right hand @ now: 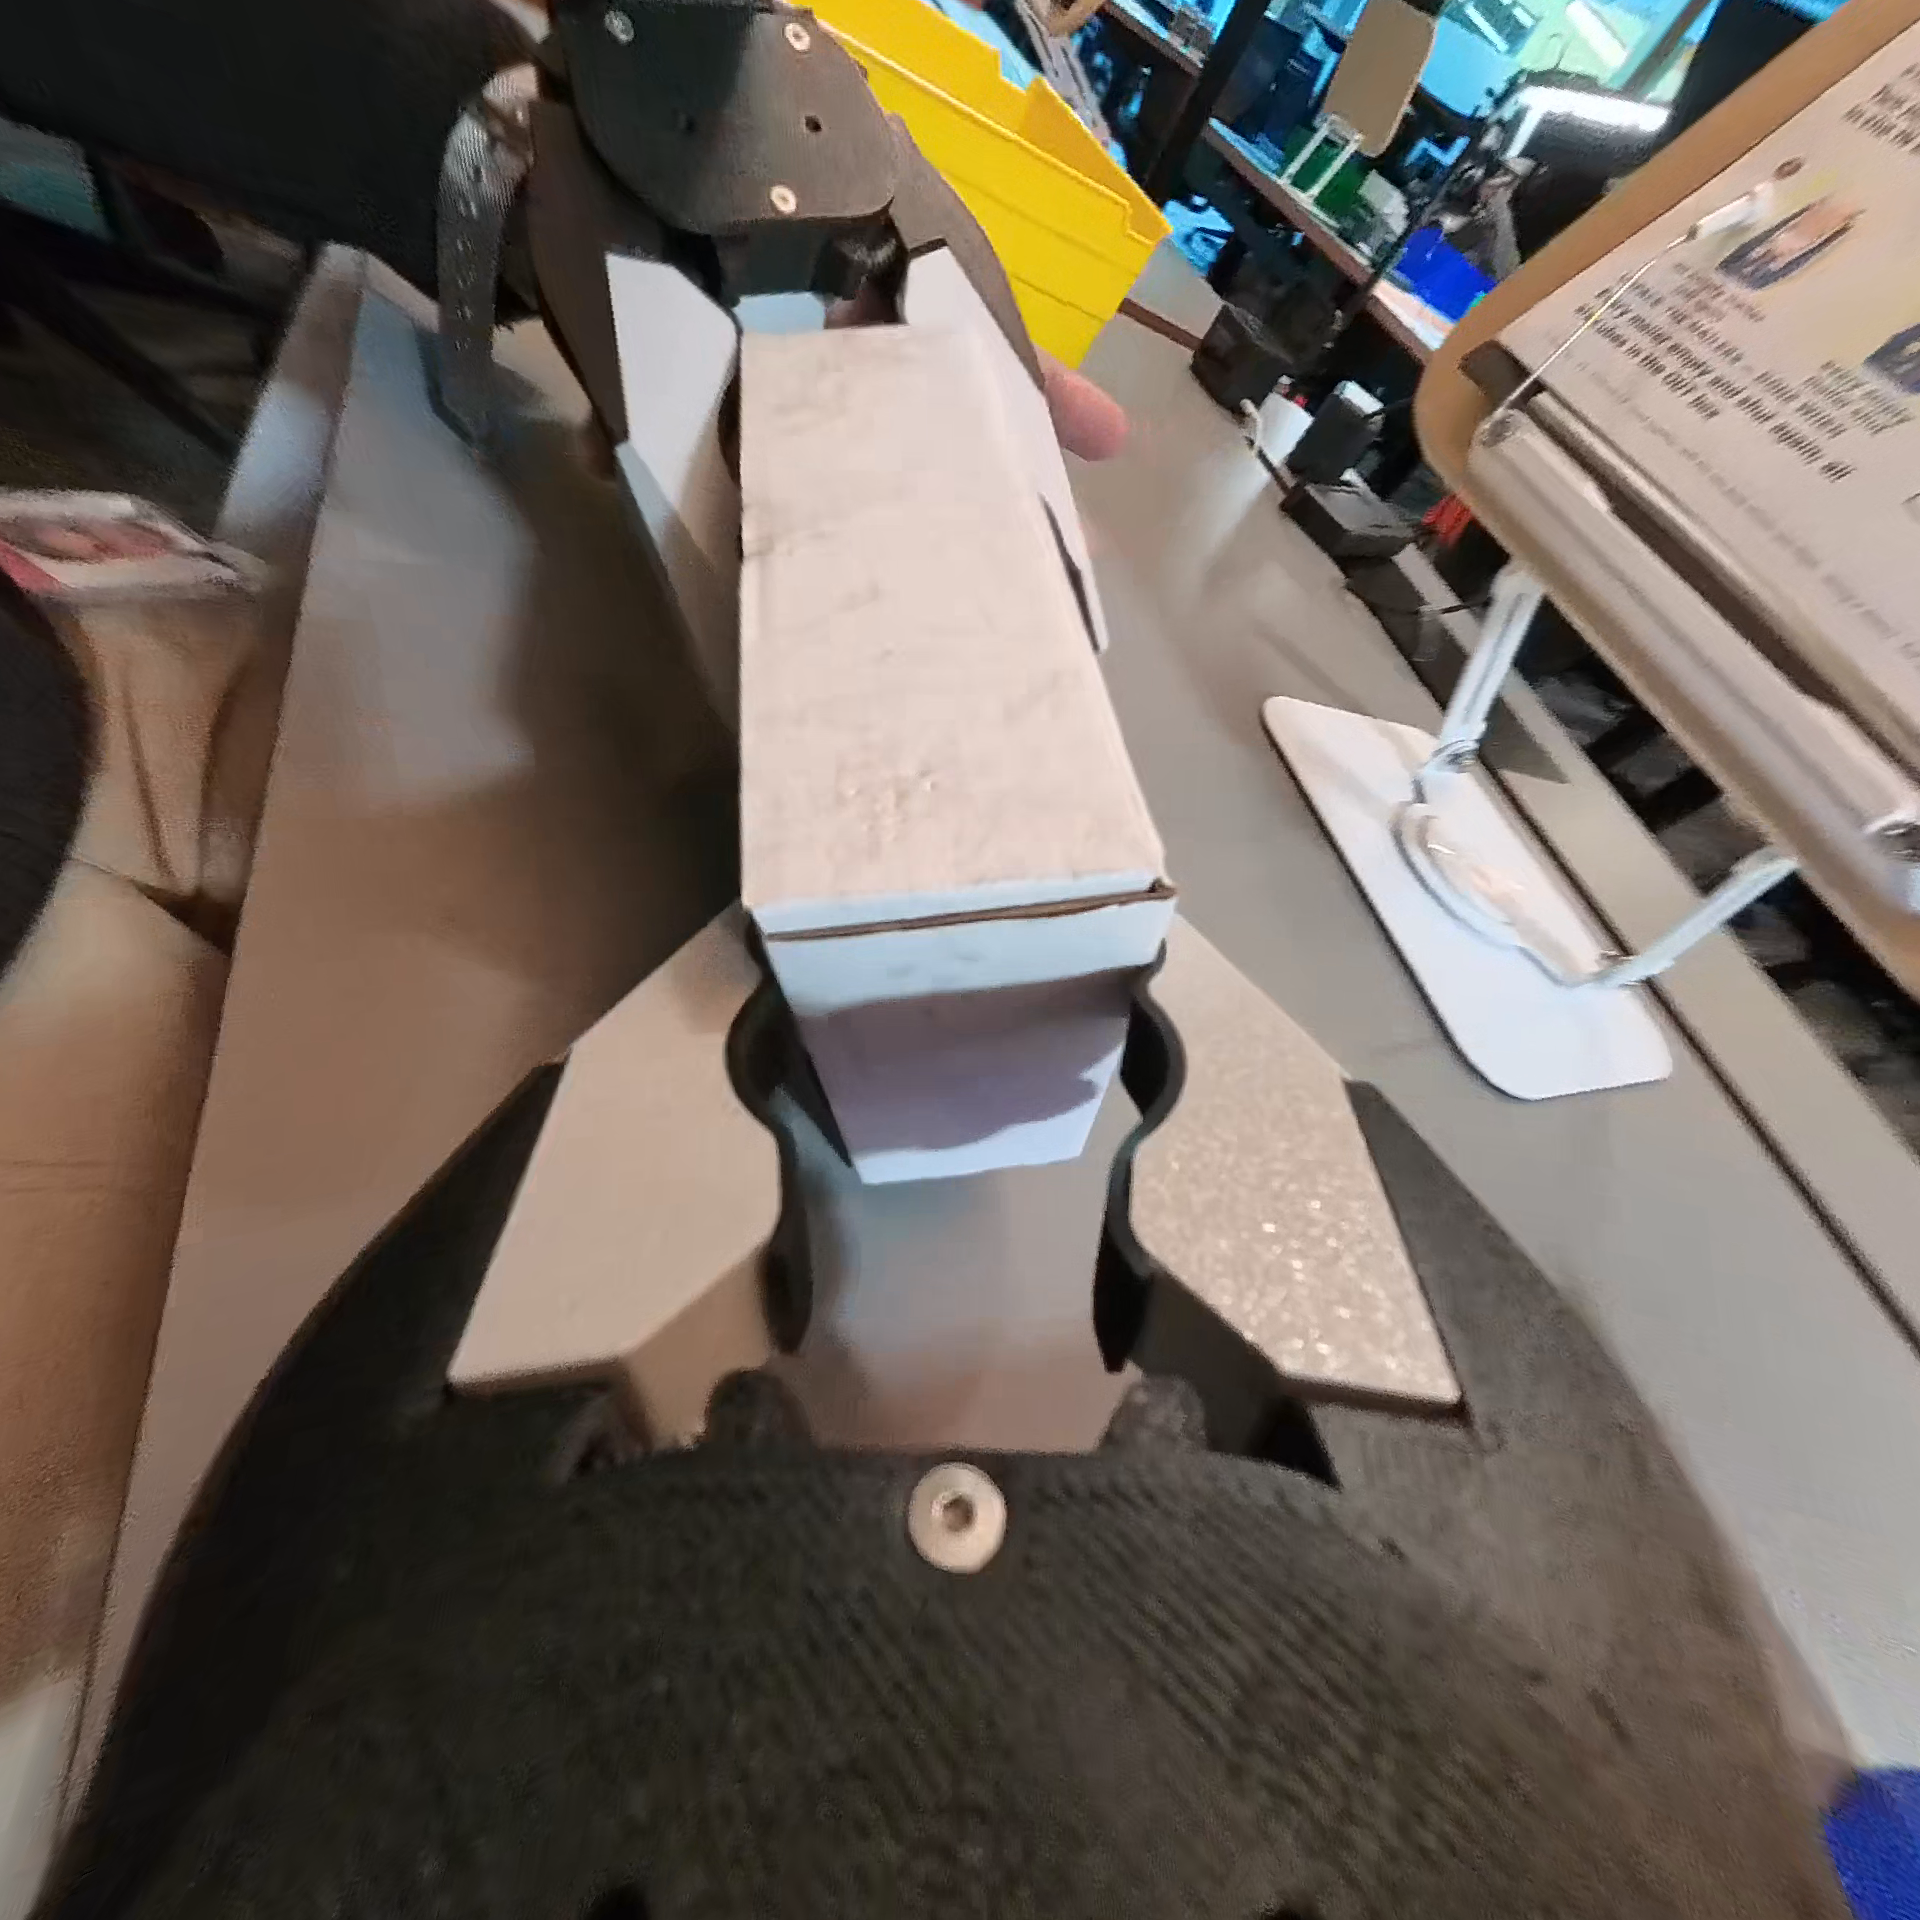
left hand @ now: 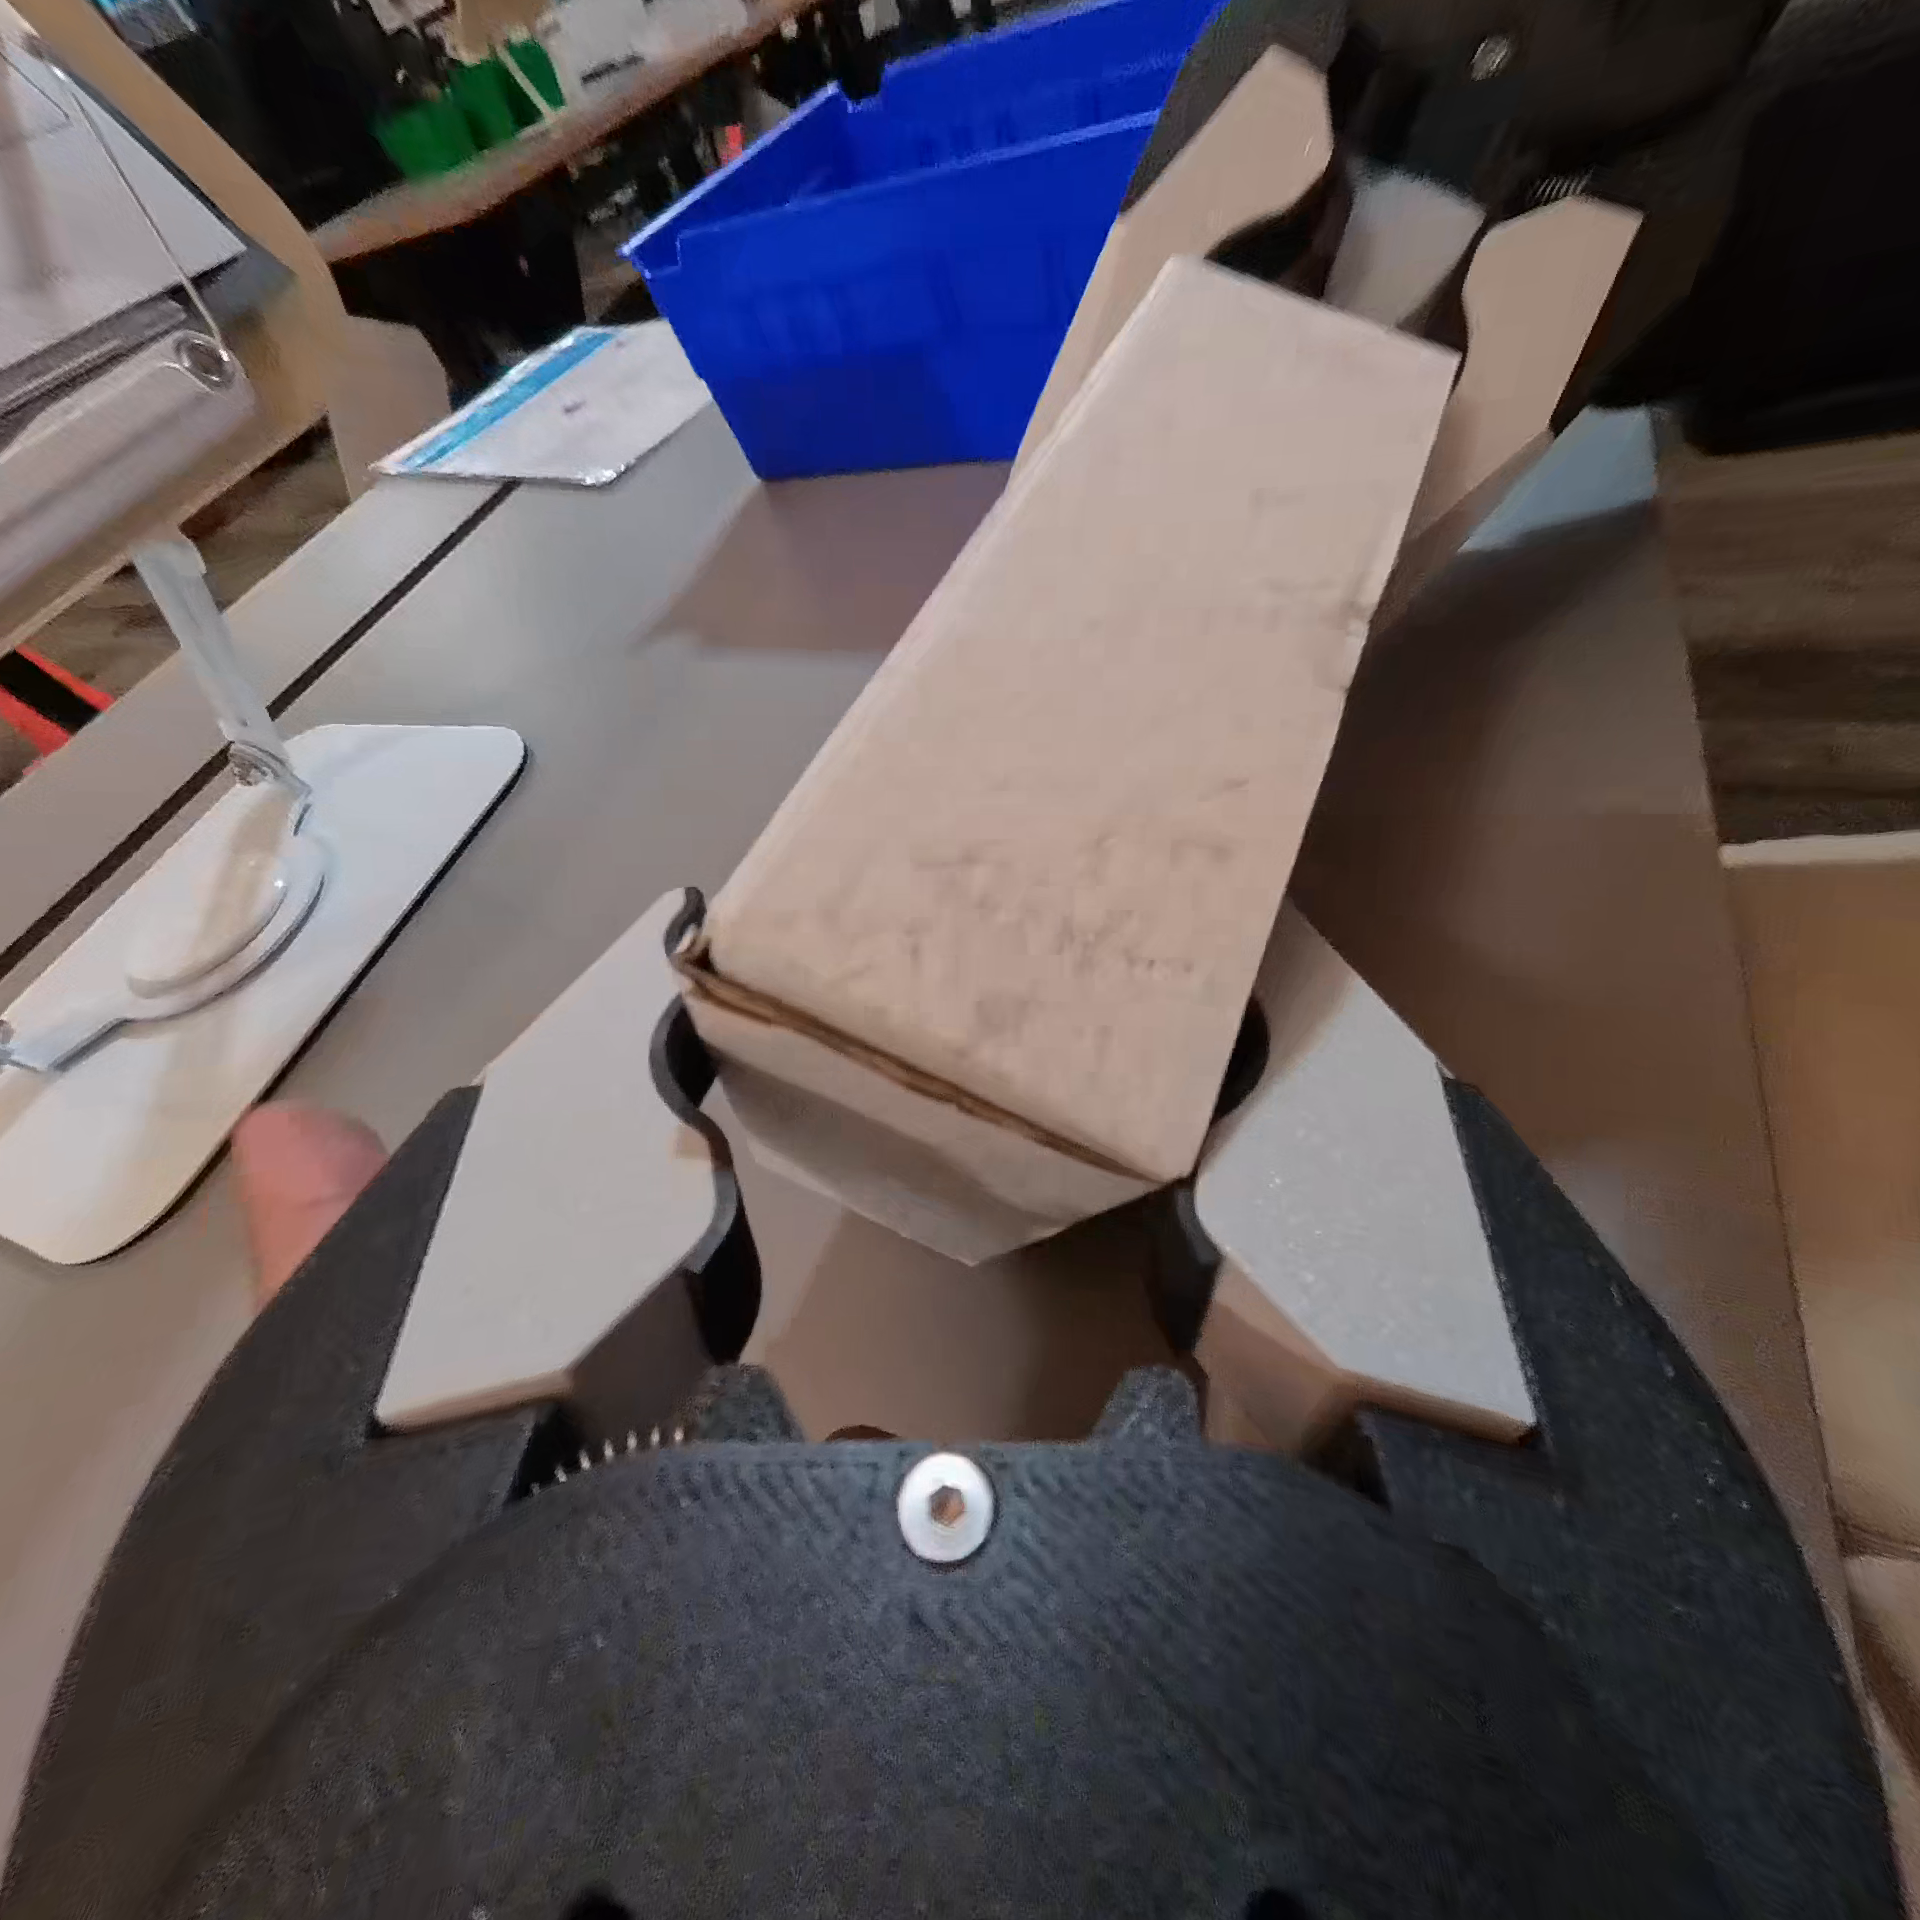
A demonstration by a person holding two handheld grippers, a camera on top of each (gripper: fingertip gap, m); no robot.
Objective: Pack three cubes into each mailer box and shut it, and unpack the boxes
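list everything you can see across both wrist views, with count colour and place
mailer box: 1, tan cardboard, shut, held off the table by its two ends between the grippers
blue bin: 1, blue, on the table beyond the box in the left view
yellow bin: 1, yellow, far end of the table in the right view
document stand: 1, white base, holding a printed sheet, beside the box
flat packet: 1, white and blue, lying next to the blue bin
table: 1, grey
left gripper: 1, black with grey pads, clamped on one box end
right gripper: 1, same make, clamped on the other end
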